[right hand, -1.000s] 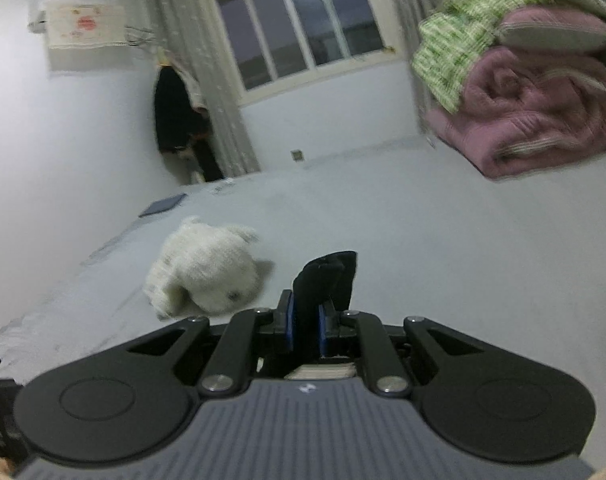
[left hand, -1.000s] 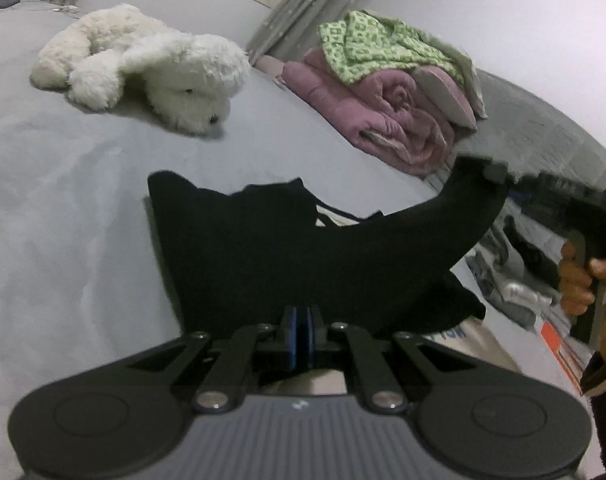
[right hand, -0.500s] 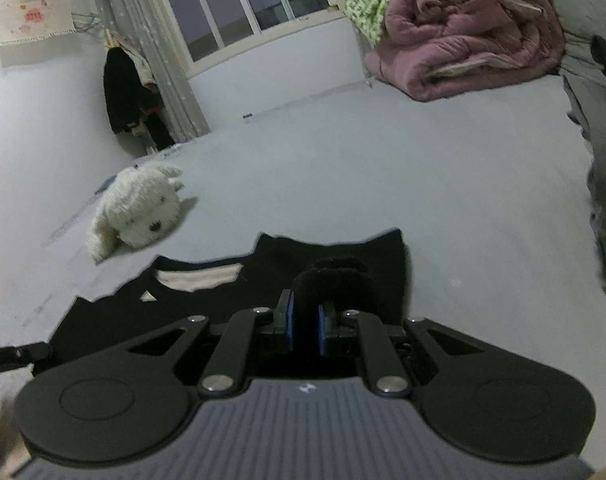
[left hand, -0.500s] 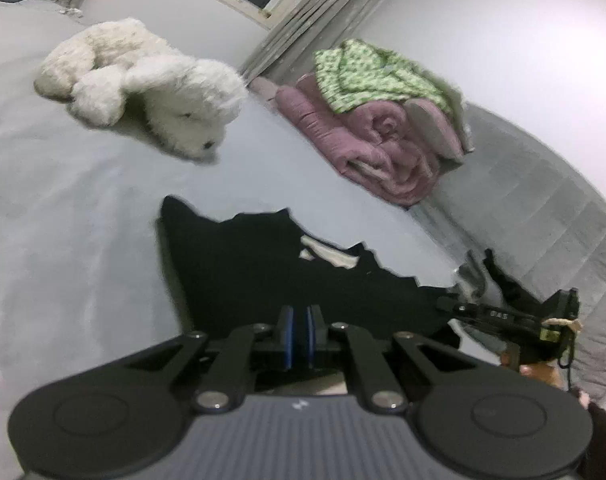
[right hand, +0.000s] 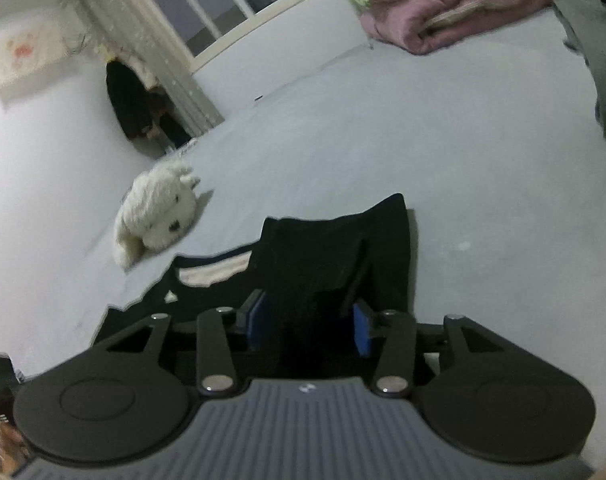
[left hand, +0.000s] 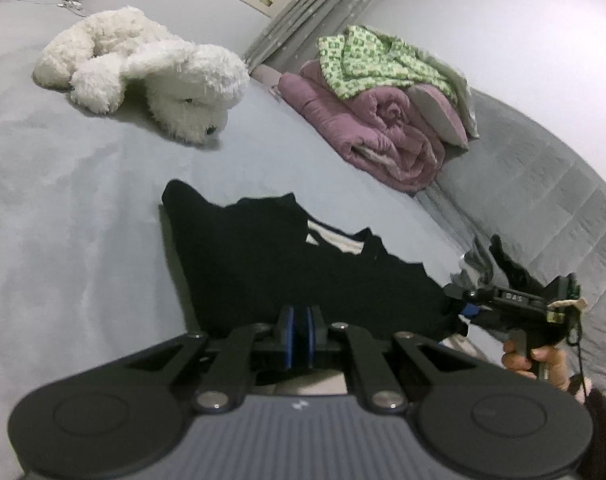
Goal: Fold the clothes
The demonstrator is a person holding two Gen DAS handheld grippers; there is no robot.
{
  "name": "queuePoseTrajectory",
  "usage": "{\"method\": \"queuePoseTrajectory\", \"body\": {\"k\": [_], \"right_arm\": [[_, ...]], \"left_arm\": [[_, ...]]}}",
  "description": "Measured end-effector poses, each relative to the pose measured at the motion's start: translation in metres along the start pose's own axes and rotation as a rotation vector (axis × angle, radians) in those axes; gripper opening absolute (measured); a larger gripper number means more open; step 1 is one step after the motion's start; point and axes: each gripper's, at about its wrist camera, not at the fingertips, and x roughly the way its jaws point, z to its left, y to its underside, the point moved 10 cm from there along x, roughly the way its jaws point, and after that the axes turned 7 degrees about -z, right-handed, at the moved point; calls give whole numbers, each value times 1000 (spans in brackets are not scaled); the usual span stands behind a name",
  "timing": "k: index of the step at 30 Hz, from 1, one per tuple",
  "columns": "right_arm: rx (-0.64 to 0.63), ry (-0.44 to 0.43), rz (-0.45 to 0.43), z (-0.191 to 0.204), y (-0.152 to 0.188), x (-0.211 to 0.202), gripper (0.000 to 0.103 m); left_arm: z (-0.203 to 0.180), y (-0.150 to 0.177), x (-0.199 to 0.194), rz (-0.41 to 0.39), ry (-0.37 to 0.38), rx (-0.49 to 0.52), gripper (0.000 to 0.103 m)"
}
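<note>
on the grey bed (left hand: pixel 83 216), black garment (left hand: pixel 287 272) lying spread flat, mid-fold handling

left tool (left hand: pixel 299 330) has its blue pads pressed together at the near hem of the black garment, looks pinched on the cloth though the bite itself is hidden; right tool (right hand: pixel 309 320) stands wide open over the garment's other near corner, gripping nothing. pale neck lining (right hand: pixel 215 270) shows at the far side, so the collar points away. a narrow strip looks doubled over along the garment's right edge, not sure. judgement: cloth is laid down flat between folds; next fold needs both tools clamped on matching corners and the edge carried over evenly. white plush dog (left hand: pixel 151 72) and pink blanket roll (left hand: pixel 387 132) lie well apart, out of the way.
</note>
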Motion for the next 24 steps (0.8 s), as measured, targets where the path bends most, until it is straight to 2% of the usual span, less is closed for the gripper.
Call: {"method": "queuePoseTrajectory", "body": {"k": [2, 4, 5, 8, 12, 15, 22, 24], "right_arm": [[39, -4, 5, -4, -3, 4, 48], [78, -8, 10, -8, -6, 8, 29], [61, 17, 11, -9, -7, 9, 11], [-21, 42, -41, 2, -16, 2, 8], [-100, 55, -104, 12, -29, -9, 7], [-141, 92, -88, 7, -26, -4, 7], [-231, 175, -42, -3, -9, 7, 8], [-244, 186, -46, -2, -11, 7, 12]], "left_arm": [[2, -4, -2, -23, 1, -19, 5], [5, -8, -4, -54, -11, -37, 5], [8, -11, -5, -74, -23, -48, 5], [15, -18, -6, -131, -55, -86, 5], [19, -19, -4, -149, -82, -93, 5], [16, -15, 1, -129, -78, -77, 5], [22, -7, 8, -77, -130, -49, 5], [22, -7, 7, -79, -134, -44, 6]]}}
